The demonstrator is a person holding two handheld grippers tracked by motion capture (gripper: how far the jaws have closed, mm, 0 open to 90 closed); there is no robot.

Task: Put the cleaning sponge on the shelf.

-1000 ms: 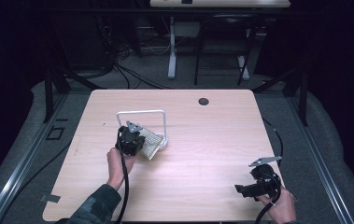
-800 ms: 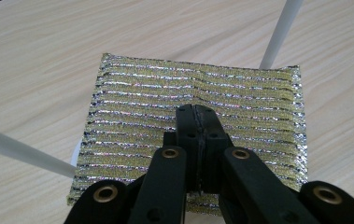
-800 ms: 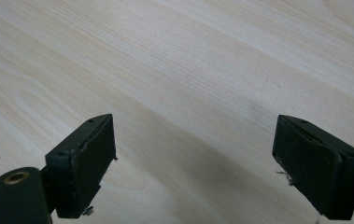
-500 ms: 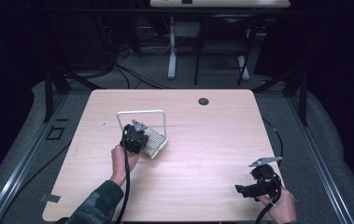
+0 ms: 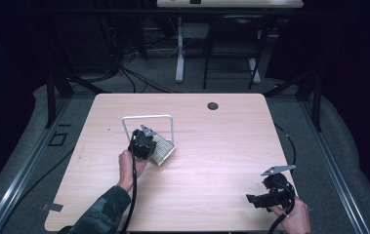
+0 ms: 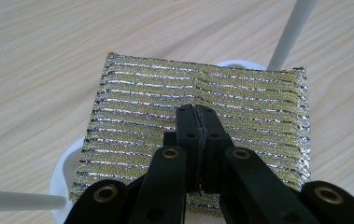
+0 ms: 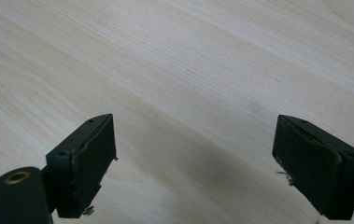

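Note:
A glittery gold-and-silver striped cloth (image 6: 240, 102) lies spread over the white base (image 6: 234, 63) of a white wire stand (image 5: 147, 117) at the table's left middle. My left gripper (image 5: 149, 137) is over it with its jaws pressed together; their tips (image 6: 196, 110) pinch the cloth where it creases. In the high view the cloth (image 5: 162, 148) shows just right of the left gripper. My right gripper (image 5: 251, 199) rests near the front right corner, jaws wide apart (image 7: 195, 154) above bare wood with nothing between them.
The wooden table (image 5: 221, 141) has a dark round hole (image 5: 213, 105) near its far edge. The stand's white rods (image 6: 286, 32) rise on either side of the cloth. Cables and table legs stand on the dark floor beyond.
The left gripper carried the cloth a little to the right and down, toward the stand; the cloth now lies flatter over the stand's base. The right gripper stayed put.

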